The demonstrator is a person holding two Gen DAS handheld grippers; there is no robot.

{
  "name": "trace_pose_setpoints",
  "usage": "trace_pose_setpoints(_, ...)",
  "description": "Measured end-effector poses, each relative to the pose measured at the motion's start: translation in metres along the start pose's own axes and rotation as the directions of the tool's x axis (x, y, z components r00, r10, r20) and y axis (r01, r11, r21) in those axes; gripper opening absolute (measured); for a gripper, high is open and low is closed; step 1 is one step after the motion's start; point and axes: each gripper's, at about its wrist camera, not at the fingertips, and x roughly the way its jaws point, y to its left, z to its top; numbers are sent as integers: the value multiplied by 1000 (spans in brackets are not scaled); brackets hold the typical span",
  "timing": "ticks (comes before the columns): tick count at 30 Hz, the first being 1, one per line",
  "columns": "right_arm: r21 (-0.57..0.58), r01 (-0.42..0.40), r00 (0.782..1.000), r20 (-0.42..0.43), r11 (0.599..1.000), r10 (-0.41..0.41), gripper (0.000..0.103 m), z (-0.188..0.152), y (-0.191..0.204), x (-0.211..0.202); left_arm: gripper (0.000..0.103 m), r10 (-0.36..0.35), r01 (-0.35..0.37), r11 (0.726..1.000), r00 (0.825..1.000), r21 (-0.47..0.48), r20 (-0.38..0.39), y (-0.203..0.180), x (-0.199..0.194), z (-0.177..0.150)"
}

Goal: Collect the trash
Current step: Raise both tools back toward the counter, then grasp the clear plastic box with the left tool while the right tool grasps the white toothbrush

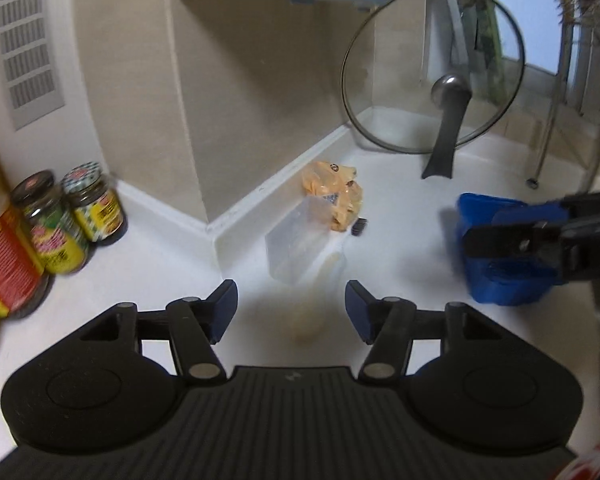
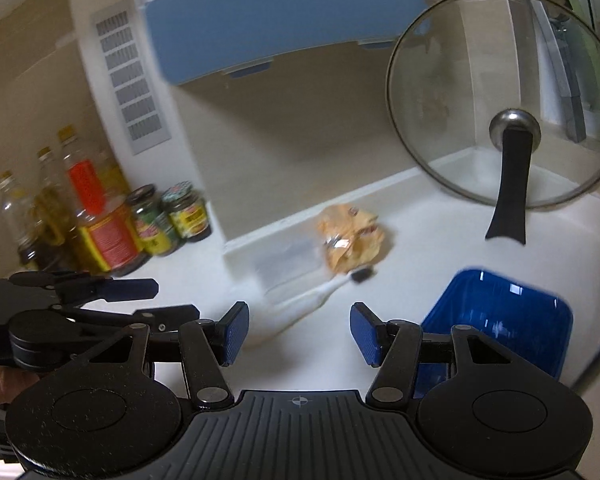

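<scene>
Both wrist cameras look forward and downward along their own fingers over the white counter point(image 1: 172, 264) toward its back wall edge. The left view sits nearer the crumpled orange wrapper point(image 1: 334, 194); the right view stands farther back. They share wrapper, glass lid point(image 2: 500, 100), jars point(image 2: 188, 210) and blue bin point(image 2: 500, 320)

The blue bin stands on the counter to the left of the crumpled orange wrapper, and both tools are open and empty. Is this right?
Not quite: in the right wrist view the blue bin stands to the right of the crumpled orange wrapper. The left tool and right tool are indeed open and empty.
</scene>
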Motion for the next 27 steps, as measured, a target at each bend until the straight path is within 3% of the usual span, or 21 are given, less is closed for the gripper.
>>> trace_pose_setpoints(9,10,34,999,-4,999,-34,56,24,-40,42,56,-6,12,993,999,119,-52,2,82,23)
trace_pose_setpoints(18,12,42,999,-25,999,-42,56,32,-52,63,55,-36,56,980,994,192,-107,-2,120,38)
trace_pose_setpoints(20,14,45,998,-33,999,-44,56,32,-53,68,44,-34,60,974,992,217,-124,-5,125,38)
trace_pose_setpoints(24,16,47,998,-49,999,-46,56,33,-53,76,35,-37,66,972,991,225,-130,-5,129,36)
trace_pose_setpoints(25,17,46,998,-51,999,-45,56,34,-53,78,27,-34,63,973,991,221,-131,-4,128,35)
trace_pose_setpoints(27,21,46,997,-57,999,-45,56,34,-52,83,27,-23,50,976,992,211,-128,-2,124,33)
